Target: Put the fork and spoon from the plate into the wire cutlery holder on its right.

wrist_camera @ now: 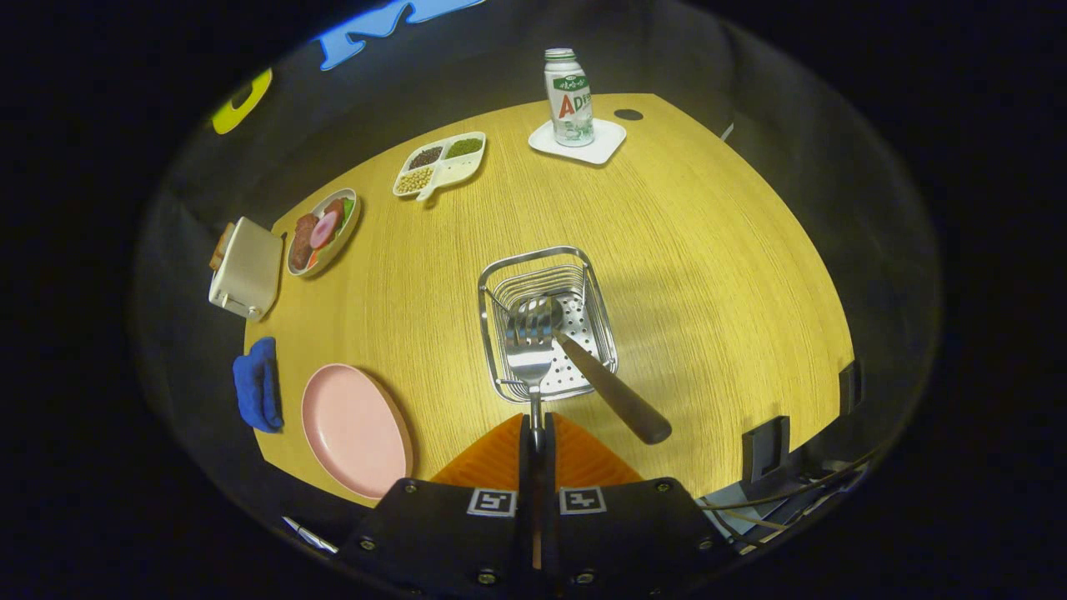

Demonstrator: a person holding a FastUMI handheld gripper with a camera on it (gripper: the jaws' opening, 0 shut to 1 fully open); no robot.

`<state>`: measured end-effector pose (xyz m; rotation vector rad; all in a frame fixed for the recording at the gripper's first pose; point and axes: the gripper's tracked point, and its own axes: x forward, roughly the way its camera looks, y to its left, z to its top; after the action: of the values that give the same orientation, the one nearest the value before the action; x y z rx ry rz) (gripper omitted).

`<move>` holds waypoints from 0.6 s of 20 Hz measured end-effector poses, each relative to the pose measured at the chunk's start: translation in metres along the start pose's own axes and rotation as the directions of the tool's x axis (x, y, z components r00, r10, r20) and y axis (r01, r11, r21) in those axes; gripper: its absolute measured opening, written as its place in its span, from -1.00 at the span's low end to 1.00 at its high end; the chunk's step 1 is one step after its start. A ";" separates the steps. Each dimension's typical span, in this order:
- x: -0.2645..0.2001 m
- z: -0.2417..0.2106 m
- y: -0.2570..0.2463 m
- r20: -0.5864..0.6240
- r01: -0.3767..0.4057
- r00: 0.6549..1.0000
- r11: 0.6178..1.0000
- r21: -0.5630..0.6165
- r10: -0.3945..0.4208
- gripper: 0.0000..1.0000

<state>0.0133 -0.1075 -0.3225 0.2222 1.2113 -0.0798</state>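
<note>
My orange tongs point(534, 433) pinch the stiff, slippery steel fork point(530, 354) by its thin handle, tines over the square wire cutlery holder point(492, 287), where the dark-handled spoon point(583, 362) leans.

Gripper point(538, 433) clamped on fork point(528, 354) handle, tines over wire cutlery holder point(500, 279). Spoon point(613, 387) leans inside it. Pink plate point(354, 429) sits left.
</note>
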 end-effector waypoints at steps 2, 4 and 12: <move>0.003 0.002 0.002 -0.031 -0.005 1.000 1.000 0.007 0.005 -0.91; 0.005 0.004 0.003 -0.070 -0.008 0.998 1.000 0.008 0.008 -0.90; 0.000 0.004 0.011 -0.152 -0.025 0.988 0.998 0.057 0.034 -0.91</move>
<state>0.0189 -0.0981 -0.3197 0.2989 1.3596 -0.0712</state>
